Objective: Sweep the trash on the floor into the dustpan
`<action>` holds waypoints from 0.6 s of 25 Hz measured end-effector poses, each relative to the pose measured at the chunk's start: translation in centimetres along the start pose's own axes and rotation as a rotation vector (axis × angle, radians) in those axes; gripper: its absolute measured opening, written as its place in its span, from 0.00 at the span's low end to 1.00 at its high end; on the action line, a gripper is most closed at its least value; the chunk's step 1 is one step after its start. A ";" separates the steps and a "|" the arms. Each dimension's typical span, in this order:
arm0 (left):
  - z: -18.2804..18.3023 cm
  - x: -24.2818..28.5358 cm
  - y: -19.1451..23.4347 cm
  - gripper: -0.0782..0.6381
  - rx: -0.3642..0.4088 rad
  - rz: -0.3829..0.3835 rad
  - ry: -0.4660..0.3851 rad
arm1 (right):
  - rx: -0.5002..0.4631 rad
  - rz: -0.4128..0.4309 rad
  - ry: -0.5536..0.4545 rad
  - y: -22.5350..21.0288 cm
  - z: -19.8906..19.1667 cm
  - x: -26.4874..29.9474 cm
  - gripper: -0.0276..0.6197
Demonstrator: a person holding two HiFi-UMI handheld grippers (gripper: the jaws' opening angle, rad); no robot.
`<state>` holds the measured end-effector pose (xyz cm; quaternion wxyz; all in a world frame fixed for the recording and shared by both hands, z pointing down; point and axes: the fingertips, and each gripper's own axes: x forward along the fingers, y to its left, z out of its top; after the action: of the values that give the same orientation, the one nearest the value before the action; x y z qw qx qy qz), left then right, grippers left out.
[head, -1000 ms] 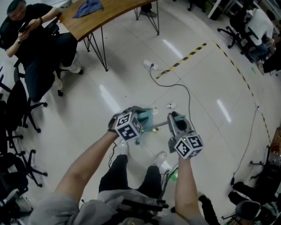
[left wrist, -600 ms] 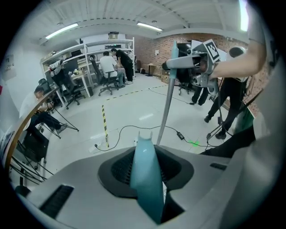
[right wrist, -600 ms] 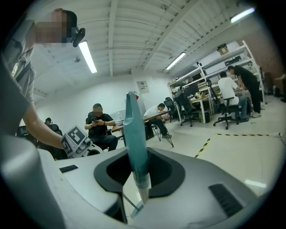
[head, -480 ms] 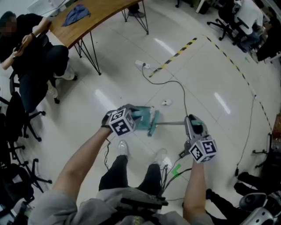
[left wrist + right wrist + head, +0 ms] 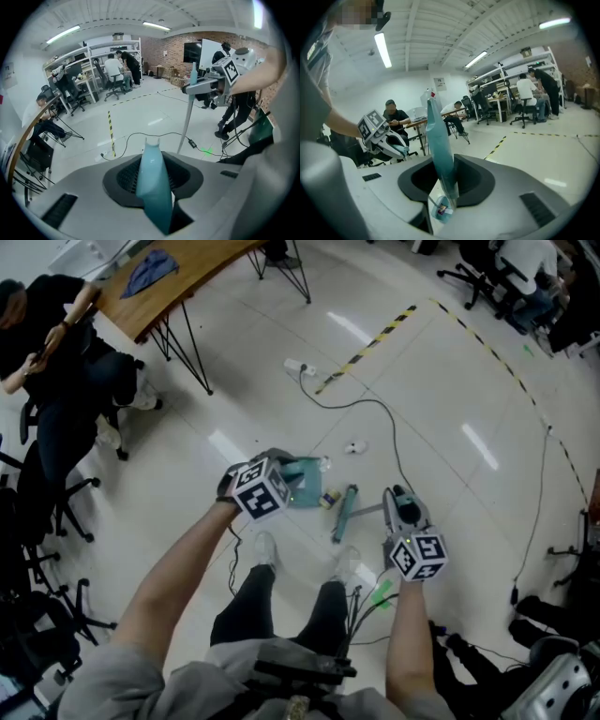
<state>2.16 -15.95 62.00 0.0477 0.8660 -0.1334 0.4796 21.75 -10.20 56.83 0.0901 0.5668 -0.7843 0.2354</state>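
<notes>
Two tools, one per gripper, and each held for a reason as I read it. My left gripper [image 5: 281, 479] has its jaws clamped on the teal dustpan handle [image 5: 152, 183], pitched steeply down so the dustpan [image 5: 305, 486] sits low on the floor [image 5: 450, 381] with its mouth facing the broom. My right gripper [image 5: 396, 501] is closed on the teal broom handle [image 5: 438, 145]; its jaws have just opened a shade, but the handle is between them and gripped. That gripper points far flatter, which lays the broom out sideways and puts the broom head [image 5: 343, 512] just beside the pan's mouth. A small piece of trash [image 5: 328, 500] lies between brush and pan, right at the lip, so I judge it is almost swept in. A white scrap [image 5: 353, 447] lies well apart, up near the black cable [image 5: 375, 404], not yet gathered.
</notes>
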 end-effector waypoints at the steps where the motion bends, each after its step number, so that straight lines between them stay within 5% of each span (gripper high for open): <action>1: 0.0 0.0 -0.1 0.28 0.001 0.001 0.000 | 0.046 0.009 -0.006 0.2 -0.4 0.2 0.18; 9: -1.9 -0.6 -0.1 0.28 0.008 0.007 -0.012 | 0.237 0.075 -0.070 3.3 -0.1 2.9 0.19; 15: -3.9 -1.3 1.7 0.27 -0.015 0.033 -0.038 | 0.116 0.096 -0.058 7.2 2.3 5.2 0.17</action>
<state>-2.15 -16.52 62.86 0.0438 0.8723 -0.1521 0.4627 13.61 -13.91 54.98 0.0226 0.5395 -0.7979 0.2680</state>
